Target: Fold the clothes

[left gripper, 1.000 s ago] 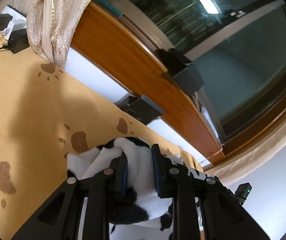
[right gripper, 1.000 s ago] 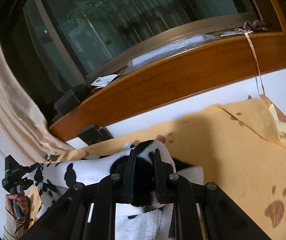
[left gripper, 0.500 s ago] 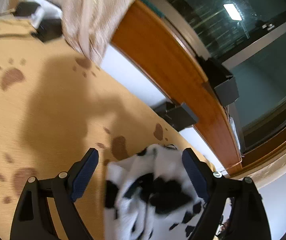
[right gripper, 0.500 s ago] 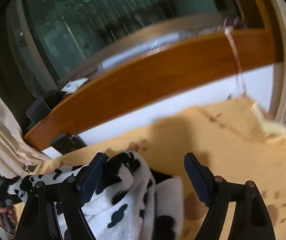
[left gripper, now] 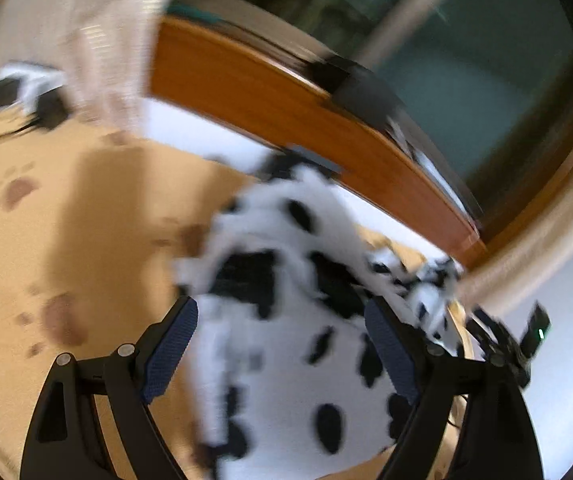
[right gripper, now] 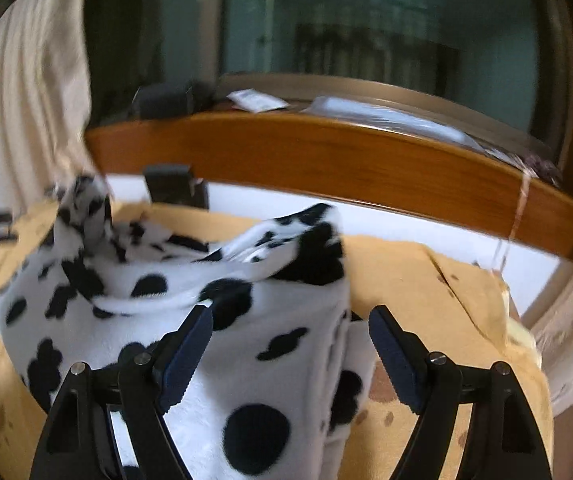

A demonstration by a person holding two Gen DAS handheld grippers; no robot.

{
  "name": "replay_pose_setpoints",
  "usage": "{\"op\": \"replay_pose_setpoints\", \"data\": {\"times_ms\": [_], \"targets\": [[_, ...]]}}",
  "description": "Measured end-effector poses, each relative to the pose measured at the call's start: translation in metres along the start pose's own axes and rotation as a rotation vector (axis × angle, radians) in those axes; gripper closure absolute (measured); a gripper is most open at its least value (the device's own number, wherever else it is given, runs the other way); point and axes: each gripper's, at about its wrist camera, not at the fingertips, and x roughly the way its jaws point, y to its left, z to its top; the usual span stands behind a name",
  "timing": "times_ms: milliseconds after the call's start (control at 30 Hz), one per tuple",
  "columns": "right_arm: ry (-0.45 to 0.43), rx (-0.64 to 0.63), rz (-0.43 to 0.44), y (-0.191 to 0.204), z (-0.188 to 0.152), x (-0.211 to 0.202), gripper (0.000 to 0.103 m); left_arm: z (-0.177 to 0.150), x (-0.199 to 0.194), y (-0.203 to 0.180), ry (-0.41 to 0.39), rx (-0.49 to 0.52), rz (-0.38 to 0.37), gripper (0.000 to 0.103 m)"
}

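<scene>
Left tool (left gripper: 280, 350): jaws spread wide, blue pads clear of cloth on both sides, gripping nothing. The fluffy white fleece garment with black cow spots (left gripper: 286, 320) lies between and ahead of the jaws, running from 6 o'clock up to 12 in this view, on the tan bed cover printed with brown paw marks (left gripper: 66, 220). Picture is blurred; fine creases unreadable.

Right tool (right gripper: 290, 344): also wide open, nothing held. The same garment (right gripper: 206, 312) fills the view from 9 o'clock to centre. Its folded right-hand edge ends just inside the right pad, and one corner stands peaked at about 12 o'clock, not lying flat.

Judged step: a fold laid down and let go; next, settle it.

To do it well:
- Draw both tools off without snagging the pile.
- Press the peaked corner flat before the next fold.
- Check that edges line up; the bunched heap at 10 o'clock in the right view needs smoothing.
- Regrip at matching corners.
</scene>
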Motion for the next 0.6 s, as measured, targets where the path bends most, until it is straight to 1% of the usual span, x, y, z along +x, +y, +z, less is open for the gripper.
{"op": "replay_pose_setpoints", "data": {"times_ms": [67,133,167,233,267,333,433,467,500,600], "targets": [[0.057,-0.057,0.051,0.013,0.006,0.018,0.021,0.007,0.021,-0.017,0.025,0.053,-0.007,0.014],[0.123,-0.100,0.117,0.023,0.011,0.038,0.021,0.017,0.049,-0.019,0.057,0.037,0.021,0.014],[0.145,-0.096,0.134,0.025,0.011,0.047,0.021,0.022,0.061,-0.015,0.069,0.006,0.038,0.014],[0.208,-0.057,0.166,0.022,0.017,0.075,0.021,0.033,0.081,0.001,0.075,-0.091,0.057,0.014],[0.211,-0.037,0.165,0.019,0.020,0.082,0.021,0.037,0.083,0.011,0.056,-0.131,0.070,0.014],[0.201,0.033,0.130,0.002,0.025,0.096,0.021,0.045,0.086,0.031,0.012,-0.211,0.097,0.014],[0.195,0.179,0.071,-0.031,0.029,0.115,0.021,0.050,0.081,0.061,-0.039,-0.288,0.266,0.014],[0.199,0.228,0.048,-0.041,0.027,0.118,0.021,0.048,0.080,0.072,-0.041,-0.321,0.288,0.014],[0.190,0.250,0.037,-0.045,0.024,0.116,0.021,0.044,0.079,0.086,-0.034,-0.371,0.269,0.014],[0.164,0.316,0.005,-0.059,0.016,0.109,0.021,0.037,0.067,0.096,-0.060,-0.391,0.225,0.014]]}}
